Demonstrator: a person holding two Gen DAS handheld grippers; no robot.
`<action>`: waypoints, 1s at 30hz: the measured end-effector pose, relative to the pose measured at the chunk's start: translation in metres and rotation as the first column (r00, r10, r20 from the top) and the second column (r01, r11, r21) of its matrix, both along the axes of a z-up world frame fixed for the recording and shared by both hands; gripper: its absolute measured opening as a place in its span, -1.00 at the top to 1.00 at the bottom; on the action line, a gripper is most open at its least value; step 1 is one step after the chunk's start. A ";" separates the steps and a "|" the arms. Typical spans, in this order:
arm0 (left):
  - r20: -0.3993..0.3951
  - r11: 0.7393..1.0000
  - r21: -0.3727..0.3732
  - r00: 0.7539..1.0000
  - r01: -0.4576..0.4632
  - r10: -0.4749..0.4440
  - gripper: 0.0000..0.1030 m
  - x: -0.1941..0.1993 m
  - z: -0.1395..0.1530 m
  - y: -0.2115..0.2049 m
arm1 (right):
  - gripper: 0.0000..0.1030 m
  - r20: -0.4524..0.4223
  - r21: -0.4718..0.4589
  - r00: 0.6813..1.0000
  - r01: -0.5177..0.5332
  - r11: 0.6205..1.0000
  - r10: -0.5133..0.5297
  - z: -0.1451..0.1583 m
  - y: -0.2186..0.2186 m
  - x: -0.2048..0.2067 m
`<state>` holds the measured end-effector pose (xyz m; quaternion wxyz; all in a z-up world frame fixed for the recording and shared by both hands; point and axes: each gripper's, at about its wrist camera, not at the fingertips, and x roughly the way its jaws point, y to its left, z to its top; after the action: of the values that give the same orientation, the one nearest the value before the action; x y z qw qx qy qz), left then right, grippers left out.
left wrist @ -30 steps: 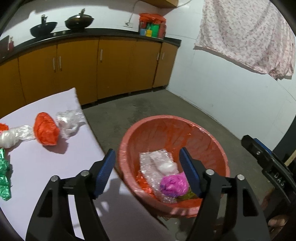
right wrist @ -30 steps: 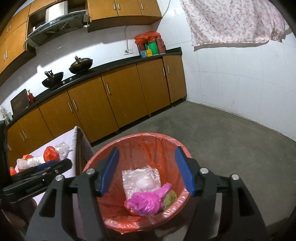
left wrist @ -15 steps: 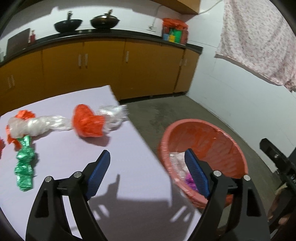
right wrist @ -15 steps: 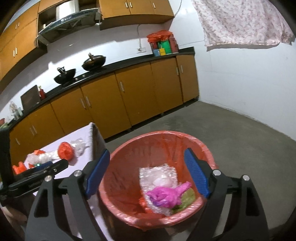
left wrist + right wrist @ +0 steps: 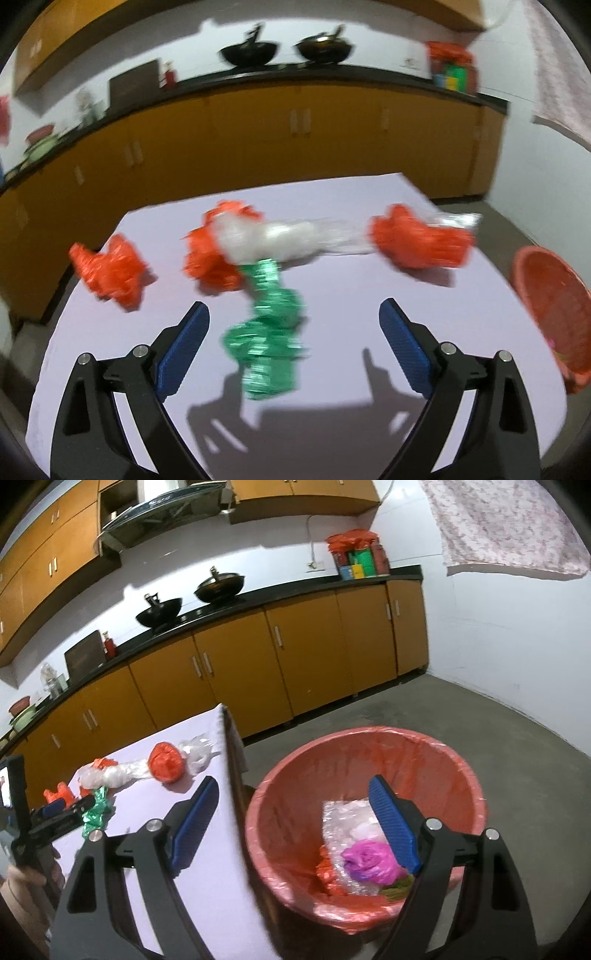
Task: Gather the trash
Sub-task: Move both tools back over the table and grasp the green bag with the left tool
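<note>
Smooth lilac tabletop (image 5: 369, 369) bears blurred, seemingly crinkly green foil (image 5: 266, 332); both claws spread wide, empty, left widening.

Green wrapper (image 5: 267, 332) between wide-spread gripper (image 5: 294, 334) fingers

My left wrist view is smeared with motion blur, hard gripper shadows falling on the table (image 5: 369, 424), while my right view stays sharp, brightly lit, edges bowed.
</note>
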<state>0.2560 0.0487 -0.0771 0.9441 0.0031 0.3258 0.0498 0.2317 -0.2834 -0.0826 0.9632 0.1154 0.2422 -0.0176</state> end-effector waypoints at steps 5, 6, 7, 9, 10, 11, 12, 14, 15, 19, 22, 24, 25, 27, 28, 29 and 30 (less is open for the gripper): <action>-0.072 0.998 -0.039 0.996 -0.050 0.047 -0.80 0.016 -0.016 0.027 | -0.58 -0.011 -0.015 0.999 -0.041 0.999 0.041 0.001 0.021 0.008; -0.080 0.998 -0.041 0.996 -0.050 0.047 -0.80 0.017 -0.019 0.028 | -0.58 -0.013 -0.020 0.999 -0.048 0.999 0.048 0.001 0.025 0.009; -0.092 0.998 -0.042 0.995 -0.048 0.044 -0.80 0.020 -0.023 0.029 | -0.58 -0.014 -0.024 0.998 -0.054 0.998 0.054 0.002 0.028 0.011; -0.116 0.998 -0.044 0.993 -0.041 0.036 -0.80 0.026 -0.028 0.031 | -0.58 -0.018 -0.030 0.998 -0.067 0.997 0.066 0.002 0.034 0.015; -0.127 0.998 -0.045 0.991 -0.041 0.035 -0.77 0.026 -0.030 0.032 | -0.58 -0.020 -0.032 0.997 -0.073 0.997 0.073 0.002 0.037 0.016; -0.138 0.998 -0.050 0.990 -0.039 0.032 -0.72 0.029 -0.031 0.032 | -0.58 -0.021 -0.033 0.997 -0.079 0.996 0.079 0.002 0.041 0.018; -0.151 0.998 -0.058 0.988 -0.037 0.027 -0.69 0.032 -0.033 0.034 | -0.58 -0.024 -0.035 0.996 -0.087 0.996 0.086 0.002 0.045 0.021; -0.164 0.997 -0.070 0.986 -0.033 0.021 -0.58 0.036 -0.036 0.035 | -0.58 -0.029 -0.034 0.994 -0.105 0.994 0.104 0.002 0.053 0.026; -0.172 0.997 -0.075 0.985 -0.030 0.017 -0.54 0.038 -0.037 0.035 | -0.58 -0.031 -0.034 0.993 -0.113 0.993 0.112 0.002 0.057 0.028; -0.216 0.996 -0.094 0.976 -0.010 -0.011 -0.06 0.043 -0.046 0.038 | -0.58 -0.039 -0.039 0.988 -0.149 0.988 0.148 0.002 0.075 0.037; -0.202 0.994 -0.105 0.979 0.015 -0.036 0.36 0.040 -0.044 0.039 | -0.58 -0.047 -0.046 0.982 -0.186 0.982 0.184 0.001 0.091 0.046; -0.178 0.994 -0.108 0.983 0.033 -0.052 0.38 0.033 -0.040 0.041 | -0.58 -0.052 -0.046 0.977 -0.208 0.977 0.206 0.001 0.100 0.053; -0.169 0.993 -0.107 0.984 0.042 -0.059 0.39 0.030 -0.038 0.042 | -0.58 -0.056 -0.046 0.974 -0.221 0.974 0.218 0.000 0.106 0.057; -0.145 0.993 -0.102 0.987 0.056 -0.070 0.39 0.019 -0.034 0.044 | -0.58 -0.065 -0.044 0.969 -0.242 0.969 0.239 -0.002 0.117 0.067; -0.128 0.993 -0.104 0.989 0.061 -0.074 0.39 0.011 -0.030 0.048 | -0.58 -0.067 -0.043 0.967 -0.249 0.968 0.246 -0.003 0.122 0.069; -0.114 0.992 -0.106 0.991 0.062 -0.074 0.39 0.004 -0.027 0.052 | -0.58 -0.072 -0.041 0.964 -0.260 0.965 0.257 -0.005 0.128 0.075; -0.098 0.992 -0.115 0.993 0.059 -0.070 0.39 -0.005 -0.024 0.058 | -0.57 -0.074 -0.042 0.962 -0.266 0.963 0.262 -0.006 0.133 0.079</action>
<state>0.2514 0.1071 -0.1013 0.9260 -0.0367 0.3757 0.0006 0.3110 -0.1508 -0.0884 0.9508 0.0567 0.2874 0.1008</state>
